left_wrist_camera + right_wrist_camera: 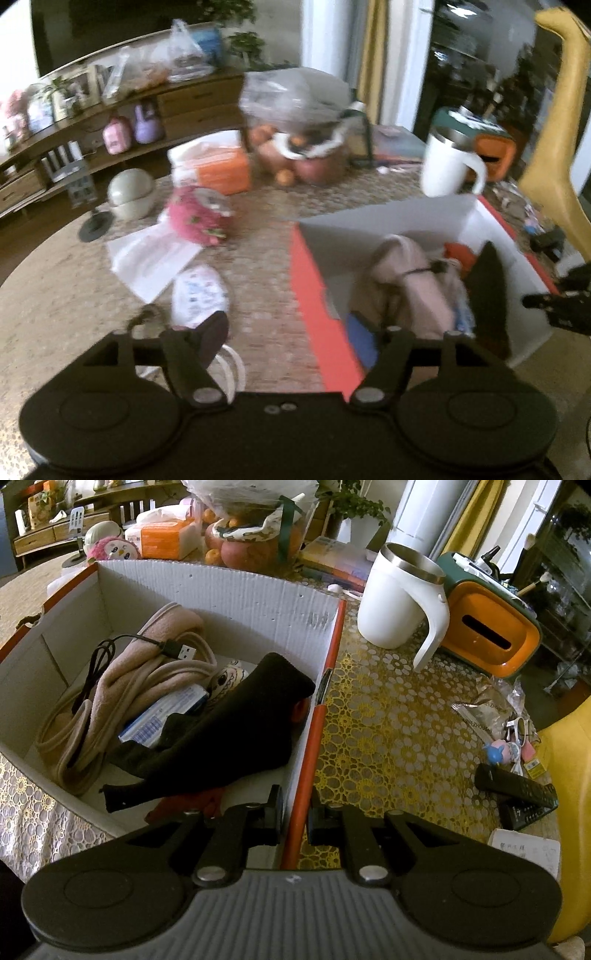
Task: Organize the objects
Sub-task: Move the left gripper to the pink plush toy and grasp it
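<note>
Right wrist view: the right tool (295, 819) is clamped on the right-hand wall of the box (221, 587), its two fingers pressed against either side of the orange-edged cardboard at 6 o'clock. Inside the box lie a pink cloth (122, 686) with a black cable (110, 646) across it, a blue-and-white packet (162, 716) and a black cloth (240, 720) draped against the gripped wall. On the surface (388, 731) at 1 o'clock stands a white mug (395, 602), with an orange holder (491, 635) just beside it. A remote control (517, 786) lies at 3 o'clock.

Left wrist view: the left tool (354, 299) stands wide apart, holding nothing, one finger over the surface and the other over the box's inside. A pink plush toy (199, 216) sits at 10 o'clock near white papers (155, 258), and a bag of fruit (295, 129) lies at 12 o'clock.
</note>
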Demonstrator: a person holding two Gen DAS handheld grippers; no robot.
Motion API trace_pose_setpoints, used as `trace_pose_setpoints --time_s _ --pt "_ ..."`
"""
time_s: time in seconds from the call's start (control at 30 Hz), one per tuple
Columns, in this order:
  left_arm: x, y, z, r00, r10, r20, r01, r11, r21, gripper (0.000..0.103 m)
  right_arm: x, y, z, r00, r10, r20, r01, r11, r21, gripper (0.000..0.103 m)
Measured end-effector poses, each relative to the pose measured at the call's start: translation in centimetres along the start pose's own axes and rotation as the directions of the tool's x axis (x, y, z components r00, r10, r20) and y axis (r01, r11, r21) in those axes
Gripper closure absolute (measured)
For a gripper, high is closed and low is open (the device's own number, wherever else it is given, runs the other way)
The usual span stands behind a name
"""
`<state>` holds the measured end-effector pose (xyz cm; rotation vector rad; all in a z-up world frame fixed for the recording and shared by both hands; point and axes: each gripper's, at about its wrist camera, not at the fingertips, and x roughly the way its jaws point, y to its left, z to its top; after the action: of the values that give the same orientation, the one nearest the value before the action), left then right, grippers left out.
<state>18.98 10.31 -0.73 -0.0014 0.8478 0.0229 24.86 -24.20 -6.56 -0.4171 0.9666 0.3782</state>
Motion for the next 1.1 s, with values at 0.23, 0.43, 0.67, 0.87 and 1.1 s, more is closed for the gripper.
trace_pose_setpoints --time_s 0.23,0.43,0.67,0.87,1.1 --pt "0.2 4.2 0.0 0.997 0.07 0.017 -0.069 0.996 -0.053 0.023 0.0 0.0 0.1 1.0 0.002 -0.007 -0.002 1.0 0.005 0.091" --pt "1.5 6.0 1.4 0.995 0.096 0.032 -0.094 0.994 -0.062 0.008 0.0 0.0 0.2 1.0 0.004 -0.014 -0.004 1.0 0.0 0.091" --pt "5.1 7.0 5.8 0.991 0.126 0.045 -0.122 0.989 -0.08 0.001 0.2 -0.2 0.3 1.0 0.019 -0.018 -0.019 1.0 0.003 0.091" --pt "10.2 7.7 8.8 0.988 0.157 -0.001 -0.156 0.983 -0.1 0.001 0.2 -0.4 0.1 0.999 0.04 -0.008 -0.04 0.999 0.011 0.091" --pt "16.5 10.1 11.0 0.981 0.162 -0.104 -0.18 0.965 -0.189 0.001 0.3 -0.7 0.2 0.998 0.064 -0.004 -0.064 0.998 0.011 0.091"
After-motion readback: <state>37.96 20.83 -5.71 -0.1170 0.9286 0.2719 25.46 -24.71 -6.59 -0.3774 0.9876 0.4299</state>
